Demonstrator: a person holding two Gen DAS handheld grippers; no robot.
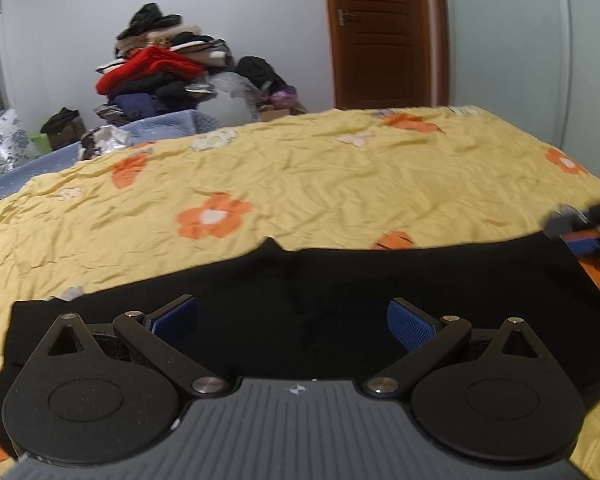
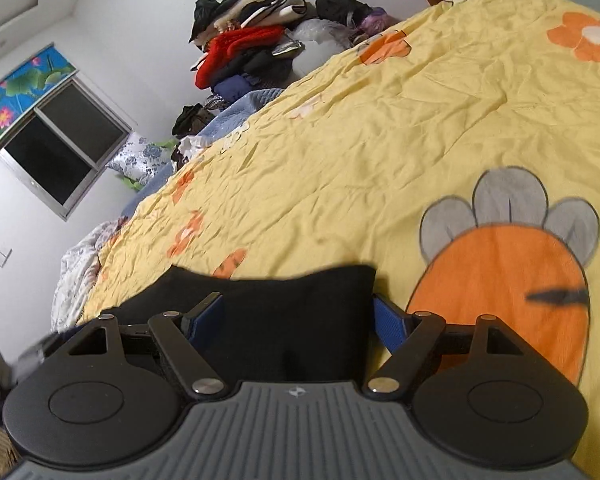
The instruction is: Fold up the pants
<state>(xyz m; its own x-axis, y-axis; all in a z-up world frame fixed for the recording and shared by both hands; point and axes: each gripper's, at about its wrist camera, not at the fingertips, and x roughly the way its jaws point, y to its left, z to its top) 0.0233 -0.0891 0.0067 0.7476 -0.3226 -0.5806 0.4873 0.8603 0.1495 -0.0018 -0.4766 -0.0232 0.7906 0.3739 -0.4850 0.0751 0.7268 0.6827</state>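
On the bed: black pants lie flat on the yellow quilt.
Left gripper: jaws apart, empty.
Right gripper: jaws apart, empty, over the pants' right end.
Advice: pinch both corners evenly before lifting.

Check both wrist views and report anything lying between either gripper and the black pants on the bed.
Nothing visible stands in the way. The black pants lie flat on the yellow floral bedspread, directly ahead of the open left gripper and right gripper. The clothes pile sits far behind the bed.
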